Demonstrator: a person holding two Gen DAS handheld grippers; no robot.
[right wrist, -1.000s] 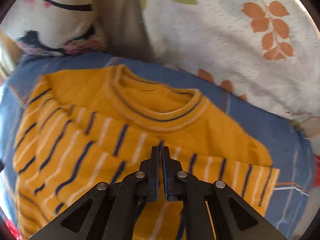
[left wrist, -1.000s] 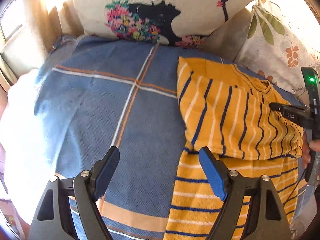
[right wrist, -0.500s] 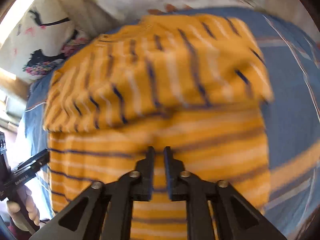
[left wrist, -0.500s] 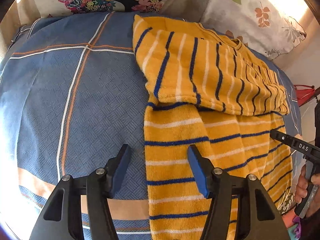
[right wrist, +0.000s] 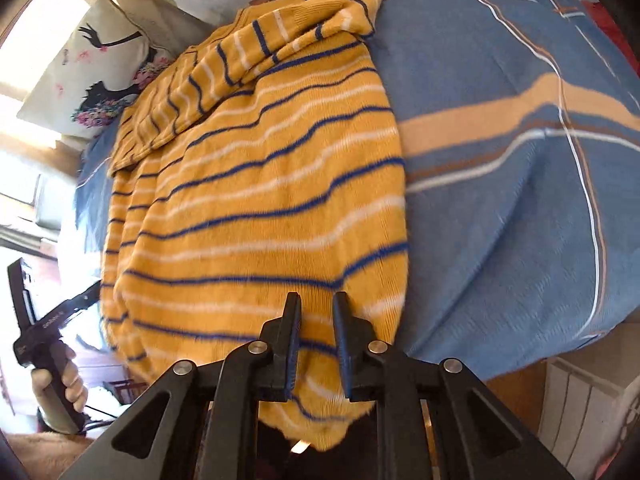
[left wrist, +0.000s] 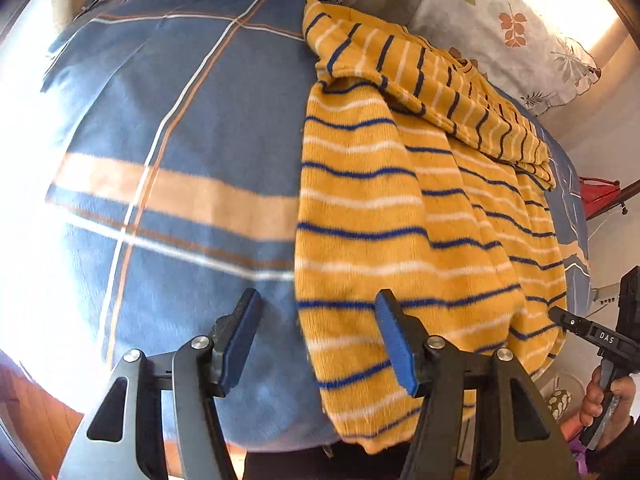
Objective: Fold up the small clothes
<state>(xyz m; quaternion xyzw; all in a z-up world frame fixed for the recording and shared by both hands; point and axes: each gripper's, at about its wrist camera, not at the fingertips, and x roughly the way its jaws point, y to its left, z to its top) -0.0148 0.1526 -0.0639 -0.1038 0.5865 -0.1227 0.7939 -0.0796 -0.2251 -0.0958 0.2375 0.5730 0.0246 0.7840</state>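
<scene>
A yellow sweater (left wrist: 400, 216) with blue and white stripes lies on a blue checked blanket (left wrist: 180, 128), its sleeves folded across the chest. Its hem hangs over the near edge of the bed. My left gripper (left wrist: 316, 320) is open, its jaws straddling the sweater's left hem edge. My right gripper (right wrist: 316, 312) hovers over the hem of the sweater (right wrist: 260, 200) near its right corner, jaws slightly apart with nothing between them. The right gripper also shows at the right edge of the left wrist view (left wrist: 560, 318).
Pillows (left wrist: 520, 32) with leaf and flower prints lean at the far end of the bed. The blanket (right wrist: 500, 160) drops off at the near bed edge. A white radiator (right wrist: 588, 412) stands lower right. A red object (left wrist: 600, 192) sits beyond the bed's right side.
Both grippers have pulled back from the collar end to the hem at the near bed edge. The right gripper's jaws have parted a little.
</scene>
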